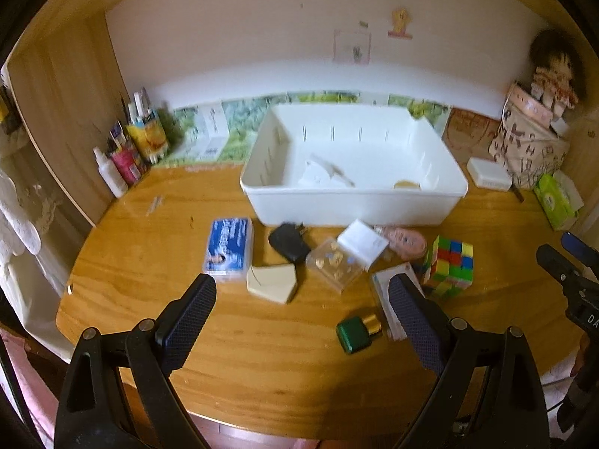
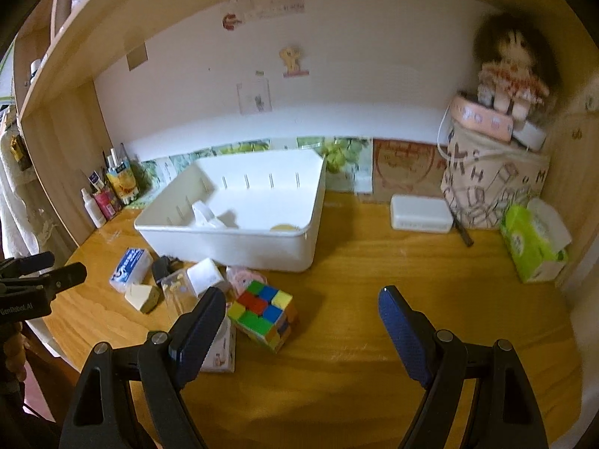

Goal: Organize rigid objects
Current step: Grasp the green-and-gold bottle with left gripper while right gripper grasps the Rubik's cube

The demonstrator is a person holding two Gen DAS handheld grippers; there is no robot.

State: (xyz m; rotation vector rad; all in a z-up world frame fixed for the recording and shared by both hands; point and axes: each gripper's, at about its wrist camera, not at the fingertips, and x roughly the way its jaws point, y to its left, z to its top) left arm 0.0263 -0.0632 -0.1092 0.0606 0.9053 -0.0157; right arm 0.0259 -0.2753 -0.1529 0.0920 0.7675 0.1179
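Note:
A white bin [image 1: 352, 202] [image 2: 232, 241] stands at the back of the wooden desk with a white piece and a small yellow item inside. In front lie a blue box [image 1: 228, 249], a black charger [image 1: 288, 243], a beige block [image 1: 271, 284], a clear case [image 1: 335, 267], a white box [image 1: 361, 243], a pink item [image 1: 406, 241], a colour cube [image 1: 449, 265] [image 2: 264, 310] and a green bottle [image 1: 355, 333]. My left gripper [image 1: 301, 292] is open above the desk, short of the beige block. My right gripper [image 2: 301, 307] is open, just right of the cube.
Bottles and pens [image 1: 127, 149] stand at the back left. A white lidded box [image 2: 421, 213], a printed bag [image 2: 494, 187] with a doll [image 2: 509, 71] on it, and a green tissue pack [image 2: 533, 243] are at the back right. A flat white carton [image 1: 387, 295] lies by the cube.

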